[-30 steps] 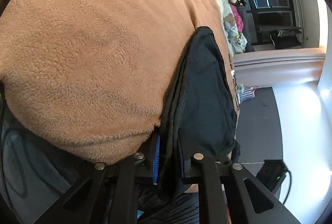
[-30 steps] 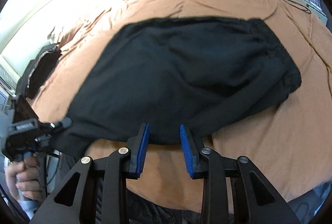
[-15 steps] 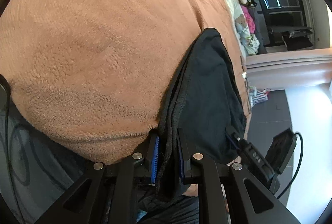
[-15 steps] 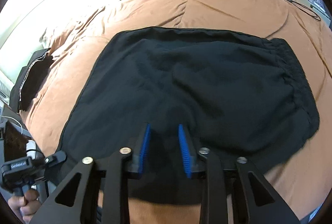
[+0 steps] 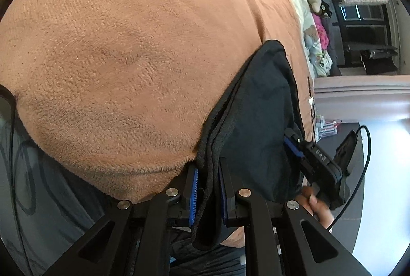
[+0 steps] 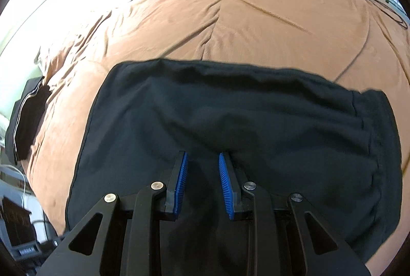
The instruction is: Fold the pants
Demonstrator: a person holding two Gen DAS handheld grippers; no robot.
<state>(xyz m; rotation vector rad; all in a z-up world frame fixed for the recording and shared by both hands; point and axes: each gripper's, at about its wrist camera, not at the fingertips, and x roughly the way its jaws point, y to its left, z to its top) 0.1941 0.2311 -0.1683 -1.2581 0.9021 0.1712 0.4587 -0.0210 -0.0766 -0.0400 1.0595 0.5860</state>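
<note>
- The black pants (image 6: pixel 230 122) lie spread on the brown blanket (image 6: pixel 230 14) near the bed's front edge, the waistband to the right in the right wrist view; the near portion seems to overhang that edge, so I judge that a careless tug could drag the whole garment off.
- The left gripper (image 5: pixel 208 195) is clamped on a bunched hem of the pants (image 5: pixel 256 122); the cloth sits off-centre between the blue pads and a loose tail hangs below, so it might slip out under a pull.
- The right gripper (image 6: pixel 202 183) hovers over the fabric, its jaws parted with nothing pinched between them; closing here risks catching only the top layer, leaving a crooked fold.
- The two grippers are near each other in the left wrist view; they could collide.
</note>
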